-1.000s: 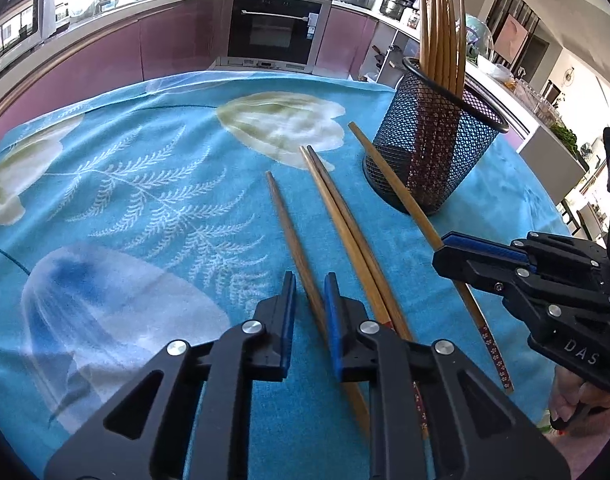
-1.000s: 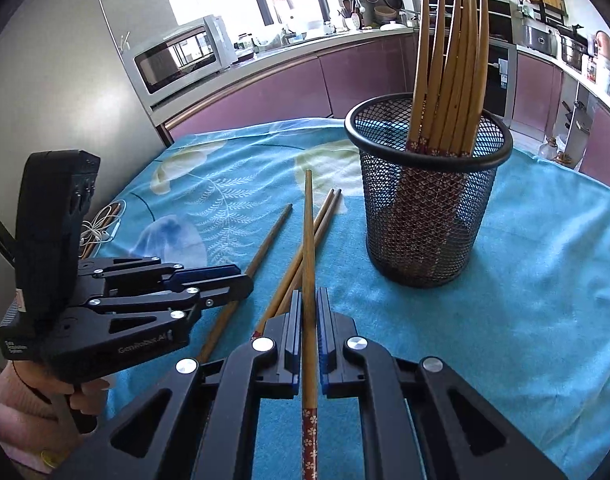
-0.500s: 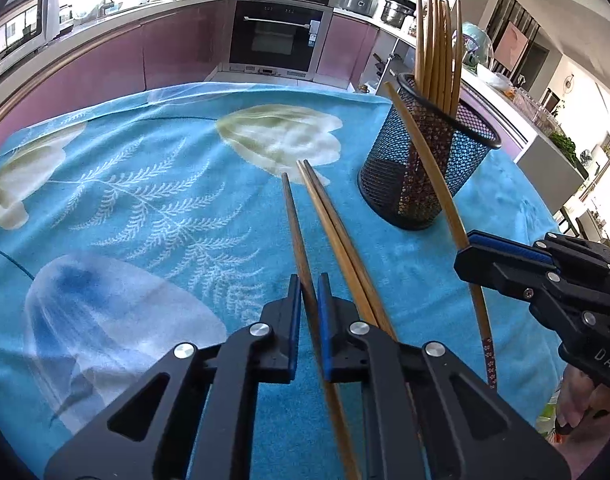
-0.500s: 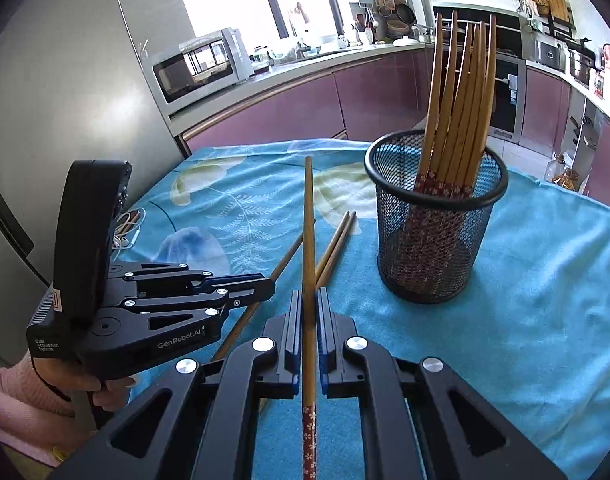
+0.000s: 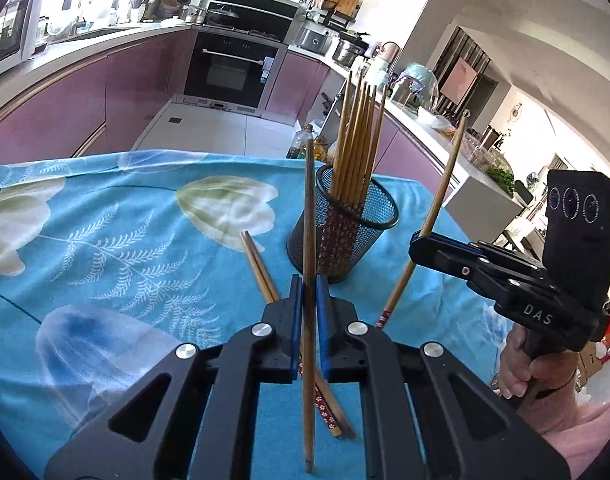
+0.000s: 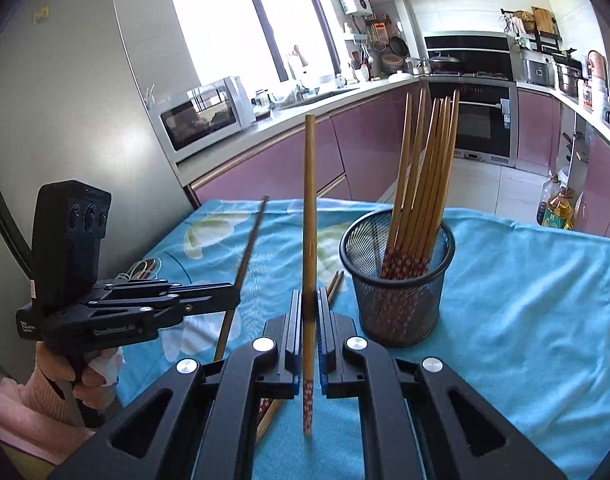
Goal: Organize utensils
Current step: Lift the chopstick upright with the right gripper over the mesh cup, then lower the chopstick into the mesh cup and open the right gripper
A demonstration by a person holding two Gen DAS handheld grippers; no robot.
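- The left tongs point(image 5: 309, 292) are clamped tight on one chopstick point(image 5: 309, 216), pinched partway along its shaft; it stands nearly upright between the blue pads, its top end reaching above the basket rim in the left wrist view.
- The right tongs point(image 6: 309, 308) are likewise pressed together on one chopstick of their own point(image 6: 309, 208), gripped above its red flower-patterned end, which hangs below the pads; the plain end points up.
- From the left wrist view the right tongs' chopstick point(image 5: 437, 208) leans outward, to the right of the basket and clear of the cloth.
- Two chopsticks point(image 5: 261, 266) lie side by side on the table's blue leaf-print cloth point(image 5: 117, 240), just left of the basket and partly hidden under the left tongs; their patterned ends show near the lower edge.
- A hand point(image 6: 85, 372) in a pink sleeve holds the left tongs' handle; another hand point(image 5: 525, 364) holds the right.
- One black mesh basket point(image 6: 401, 308) stands upright on the cloth beyond both tongs, near them but touched by neither.
- In it stands a bundle of chopsticks point(image 6: 425, 168), about seven, patterned ends down; the exact count is hard to tell where they overlap.
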